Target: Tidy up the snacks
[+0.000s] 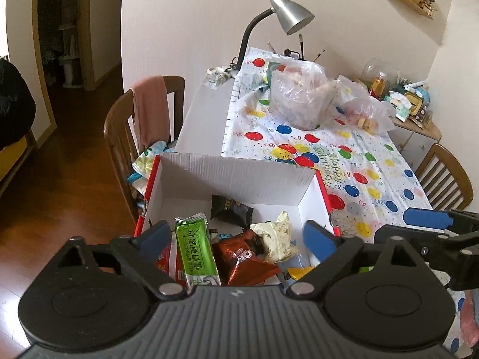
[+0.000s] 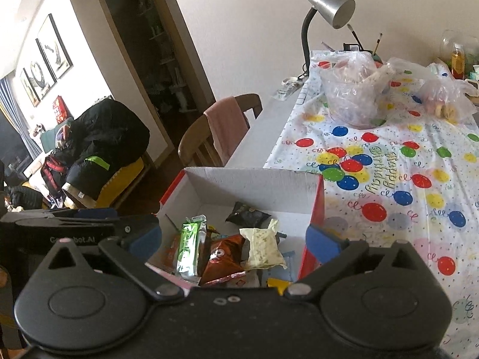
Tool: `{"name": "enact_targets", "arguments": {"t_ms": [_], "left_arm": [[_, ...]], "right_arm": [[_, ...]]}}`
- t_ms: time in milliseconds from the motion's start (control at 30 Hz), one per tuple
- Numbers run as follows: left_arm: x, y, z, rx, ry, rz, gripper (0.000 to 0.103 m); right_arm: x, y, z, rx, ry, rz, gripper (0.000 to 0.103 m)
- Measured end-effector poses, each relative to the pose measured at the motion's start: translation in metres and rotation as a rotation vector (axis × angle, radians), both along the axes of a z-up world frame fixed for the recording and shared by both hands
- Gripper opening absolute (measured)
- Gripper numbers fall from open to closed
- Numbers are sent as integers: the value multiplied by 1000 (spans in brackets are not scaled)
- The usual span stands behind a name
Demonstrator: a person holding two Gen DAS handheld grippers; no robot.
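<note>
Both claws hang spread wide and empty over the cardboard box at the near edge of the tabletop, the left claw above its left half and the right claw just beside it. Inside the box lie the snacks: a green packet propped upright, a brown foil packet touching it, a cream wrapper and a dark packet near the far wall. Farther back on the balloon-print cloth stand clear plastic bags and a silver desk lamp.
</note>
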State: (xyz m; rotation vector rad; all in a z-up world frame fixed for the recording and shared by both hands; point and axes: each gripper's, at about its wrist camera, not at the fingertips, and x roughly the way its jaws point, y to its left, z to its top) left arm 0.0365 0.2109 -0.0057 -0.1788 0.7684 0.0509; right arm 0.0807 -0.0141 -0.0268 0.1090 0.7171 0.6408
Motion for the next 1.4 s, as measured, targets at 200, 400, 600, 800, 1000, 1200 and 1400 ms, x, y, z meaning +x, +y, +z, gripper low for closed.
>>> {"name": "enact_targets", "arguments": {"t_ms": [200, 400, 600, 800, 1000, 1200, 1400], "left_arm": [[-5, -2, -2, -20, -19, 7, 102], [-10, -7, 2, 12, -33, 15, 102], [-14, -14, 5, 58, -40, 16, 102], [-17, -18, 4, 59, -35, 18, 102], [-20, -21, 0, 64, -24, 22, 102], [-22, -21, -3, 69, -13, 35, 102], [-25, -22, -4, 73, -10, 36, 102]], "right_arm": [[-12, -6, -5, 14, -47, -18, 103], [-26, -5, -2, -10, -113, -7, 103], [-29, -4, -1, -30, -116, -36, 103], [-29, -7, -3, -22, -106, -28, 103], [-27, -8, -9, -9, -60, -36, 103], [-28, -11, -12, -3, -48, -41, 103], [-28, -8, -13, -14, -47, -32, 103]]}}
